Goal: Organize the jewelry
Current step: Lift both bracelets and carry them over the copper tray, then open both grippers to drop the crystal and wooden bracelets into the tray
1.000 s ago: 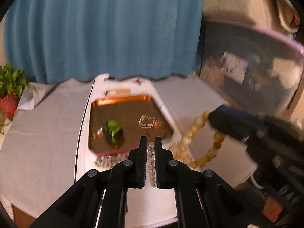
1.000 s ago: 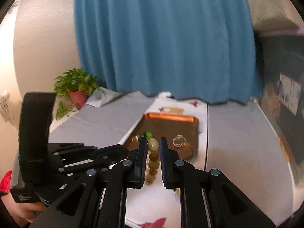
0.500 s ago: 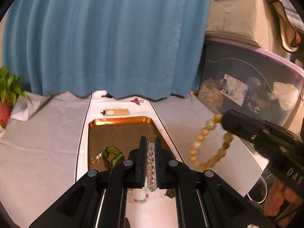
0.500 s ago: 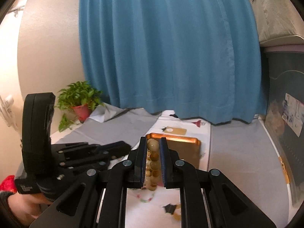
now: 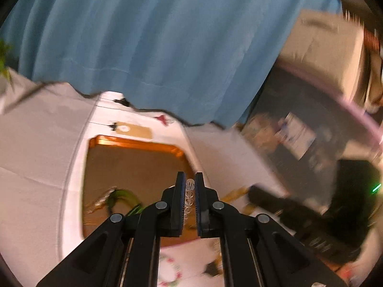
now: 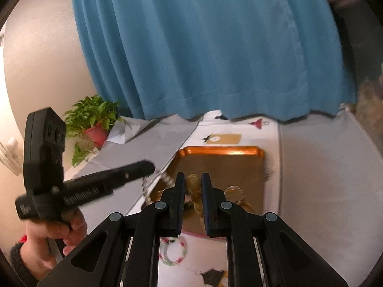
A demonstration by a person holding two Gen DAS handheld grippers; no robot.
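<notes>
My left gripper (image 5: 189,184) is shut on a clear bead bracelet (image 5: 189,195) and holds it above the copper tray (image 5: 136,143). My right gripper (image 6: 193,184) is shut on an amber bead bracelet (image 6: 194,186) over the near part of the same tray (image 6: 222,149). A green bracelet (image 5: 124,197) and a silver piece (image 5: 103,198) lie in the tray. A gold spiral ring (image 6: 234,192) lies in the tray right of my right gripper. A pink and green bracelet (image 6: 173,251) lies on the white cloth in front of the tray.
A blue curtain (image 6: 203,47) hangs behind the table. A potted plant (image 6: 93,124) stands at the left. A dark storage bin (image 5: 323,131) with a beige box on top stands at the right. A tan card (image 6: 223,139) lies behind the tray.
Both grippers have dropped lower and nearer to the tray, each still holding its bracelet. The left view has tilted and blurred with the motion.
</notes>
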